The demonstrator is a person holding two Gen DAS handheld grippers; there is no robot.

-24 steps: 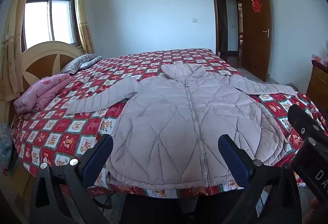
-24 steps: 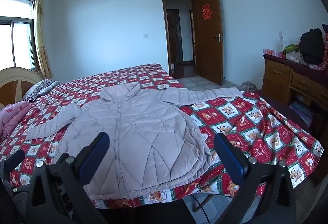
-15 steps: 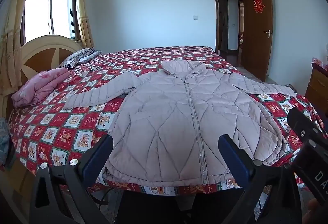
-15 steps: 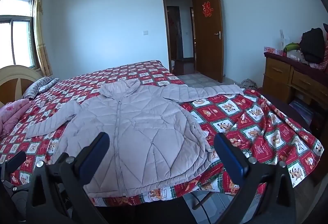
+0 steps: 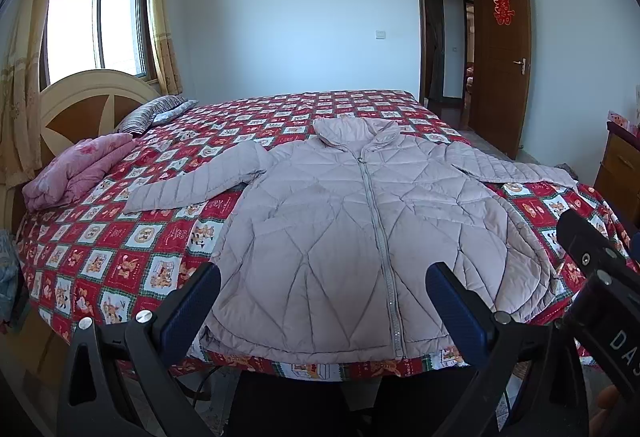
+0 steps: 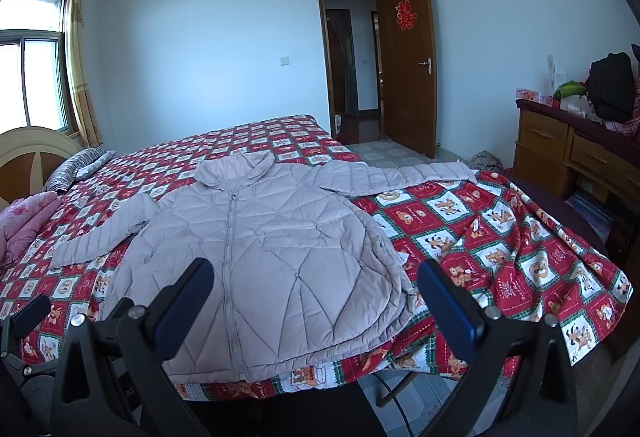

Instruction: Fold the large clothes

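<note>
A pale pink quilted jacket (image 5: pixel 352 233) (image 6: pixel 272 245) lies flat and zipped on the red patterned bedspread (image 5: pixel 132 237) (image 6: pixel 500 237), collar away from me, both sleeves spread out sideways. Its hem lies along the bed's near edge. My left gripper (image 5: pixel 322 279) hovers above the hem, jaws wide open, nothing between them. My right gripper (image 6: pixel 314 275) hangs open the same way over the jacket's lower half, touching nothing. Part of the right tool (image 5: pixel 596 277) shows at the right edge of the left wrist view.
A folded pink blanket (image 5: pixel 76 169) and a striped pillow (image 5: pixel 152 113) lie by the headboard (image 5: pixel 92 105) on the left. A wooden dresser (image 6: pixel 572 157) with clutter stands right of the bed. An open door (image 6: pixel 408 61) is at the back.
Both cameras have moved slightly nearer the bed and tilted down a little, so the jacket sits lower and larger in view. Jaws stay wide; the jacket has not moved.
</note>
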